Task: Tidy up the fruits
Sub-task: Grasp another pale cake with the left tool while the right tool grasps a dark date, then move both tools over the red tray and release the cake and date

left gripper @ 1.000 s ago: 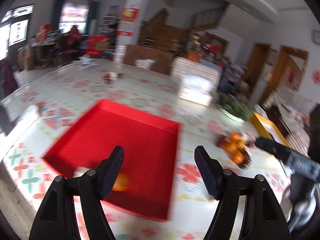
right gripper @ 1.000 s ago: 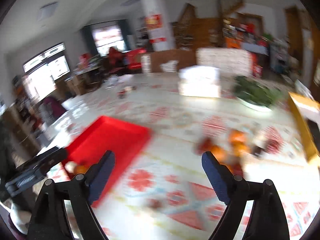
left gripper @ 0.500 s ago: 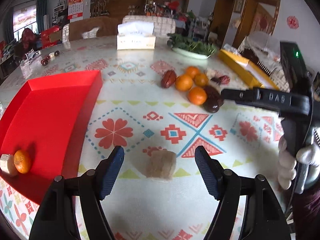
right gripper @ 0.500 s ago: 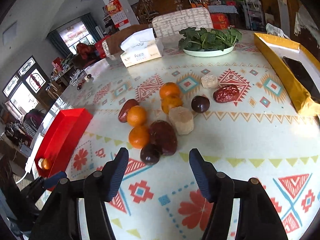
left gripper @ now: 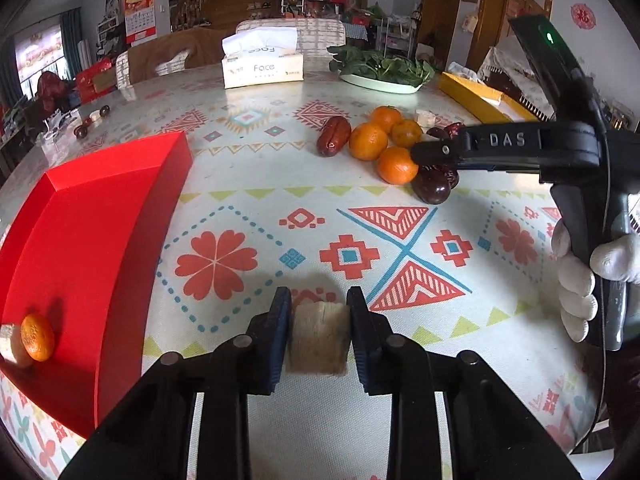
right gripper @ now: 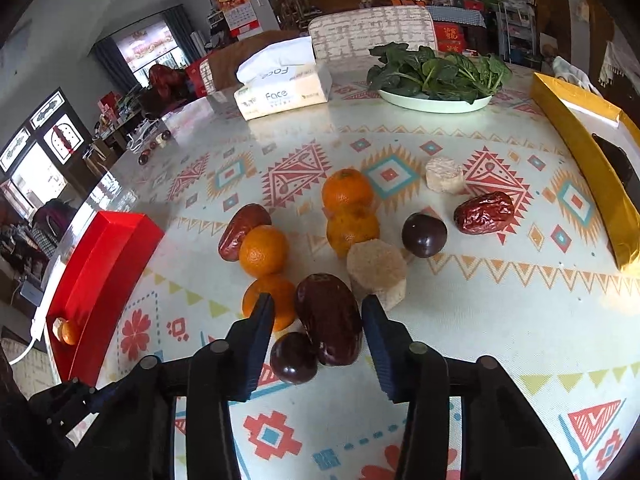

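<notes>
Left gripper [left gripper: 318, 334] now clamping tan block [left gripper: 318, 338]

Tray [left gripper: 100, 216] lies left of the fruit pile [left gripper: 384, 148], tissue box [left gripper: 262, 66] behind.

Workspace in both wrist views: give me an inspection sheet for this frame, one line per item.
Surface: patterned tablecloth, no spills seen.
Job's things: red tray holds one orange and a beige piece; a loose cluster of oranges, dates and dark round fruits lies on the cloth.
Clutter: tissue box, plate of greens, yellow box.
Grippers: left gripper shut on beige block; right gripper closing around dark date, pads not yet touching.
Cables: white cable off the table edge.
Surroundings: cluttered room, chairs behind.
</notes>
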A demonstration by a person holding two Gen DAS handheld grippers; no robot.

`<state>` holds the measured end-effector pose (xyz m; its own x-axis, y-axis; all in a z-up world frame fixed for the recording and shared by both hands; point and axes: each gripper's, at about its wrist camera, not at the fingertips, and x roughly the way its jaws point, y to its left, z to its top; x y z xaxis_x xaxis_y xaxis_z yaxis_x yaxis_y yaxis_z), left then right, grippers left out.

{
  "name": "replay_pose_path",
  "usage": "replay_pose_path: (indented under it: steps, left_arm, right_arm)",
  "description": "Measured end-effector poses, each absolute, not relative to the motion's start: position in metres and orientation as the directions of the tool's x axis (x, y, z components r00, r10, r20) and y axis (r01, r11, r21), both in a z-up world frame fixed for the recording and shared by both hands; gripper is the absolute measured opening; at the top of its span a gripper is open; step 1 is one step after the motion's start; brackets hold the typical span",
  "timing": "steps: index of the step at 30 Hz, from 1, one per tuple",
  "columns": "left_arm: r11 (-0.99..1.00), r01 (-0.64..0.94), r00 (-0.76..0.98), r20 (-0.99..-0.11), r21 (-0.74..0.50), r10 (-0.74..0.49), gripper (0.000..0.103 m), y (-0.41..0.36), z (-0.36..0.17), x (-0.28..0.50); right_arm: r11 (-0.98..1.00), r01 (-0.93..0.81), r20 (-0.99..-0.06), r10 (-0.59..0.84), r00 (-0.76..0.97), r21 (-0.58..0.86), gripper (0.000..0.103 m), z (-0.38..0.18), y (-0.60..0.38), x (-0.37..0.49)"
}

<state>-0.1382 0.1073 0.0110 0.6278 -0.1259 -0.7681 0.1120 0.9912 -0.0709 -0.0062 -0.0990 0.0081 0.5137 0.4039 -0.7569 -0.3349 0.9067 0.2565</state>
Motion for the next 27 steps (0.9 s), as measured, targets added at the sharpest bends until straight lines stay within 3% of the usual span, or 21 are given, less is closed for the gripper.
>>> replay_pose_path:
  steps: [2, 18, 27]
  left_arm:
    - [0.990, 0.103, 0.633, -0.762, -0.092, -0.137, 0.028, 0.112, 0.012, -0.141]
    - [0.975, 0.073, 0.704, -0.681, -0.210, -0.200, 0.028, 0.148, 0.049, -0.172]
    - [0.964, -0.051, 0.762, -0.634, -0.260, -0.131, 0.028, 0.231, 0.089, -0.172]
  right_arm:
    - [0.907, -0.335, -0.760, 0.401, 0.512, 0.253, 0.041, 0.007, -0.102, -0.008]
    - [0.911, -0.298, -0.745, 0.407, 0.529, 0.286, 0.035, 0.009, -0.112, -0.017]
    - [0.835, -0.430, -0.642, 0.542, 0.541, 0.343, 0.034, 0.076, -0.086, -0.054]
